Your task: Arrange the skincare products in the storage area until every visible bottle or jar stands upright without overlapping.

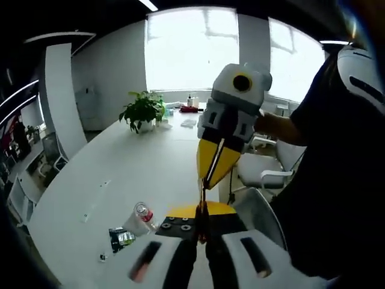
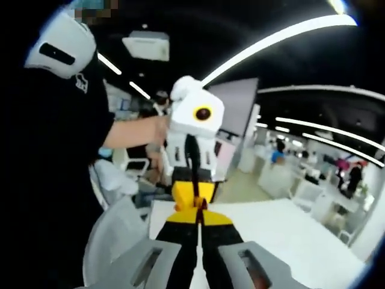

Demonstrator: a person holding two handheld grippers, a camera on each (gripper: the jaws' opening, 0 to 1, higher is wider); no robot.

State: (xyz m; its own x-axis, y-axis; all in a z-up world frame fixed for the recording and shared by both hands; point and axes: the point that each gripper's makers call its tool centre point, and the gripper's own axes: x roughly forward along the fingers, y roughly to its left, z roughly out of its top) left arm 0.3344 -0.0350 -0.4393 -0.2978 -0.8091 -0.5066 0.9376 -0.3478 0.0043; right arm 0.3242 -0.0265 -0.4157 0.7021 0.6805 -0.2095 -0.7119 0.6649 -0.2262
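A small clear bottle [image 1: 141,218] with a red and white label lies on its side on the white table [image 1: 132,168], left of my jaws. A dark green packet or jar [image 1: 122,238] lies beside it. My left gripper [image 1: 203,209] is shut, with nothing between its yellow-tipped fingers. My right gripper [image 1: 205,182] comes in from above, also shut, and its tip meets the left one's tip above the table's near right edge. In the right gripper view the right gripper [image 2: 198,218] points tip to tip at the left gripper [image 2: 195,202].
A potted plant [image 1: 142,112] stands at the table's far end, with small bottles [image 1: 192,101] and a red item behind it. White chairs [image 1: 269,170] line the right side. A person in black [image 1: 337,180] stands close on the right.
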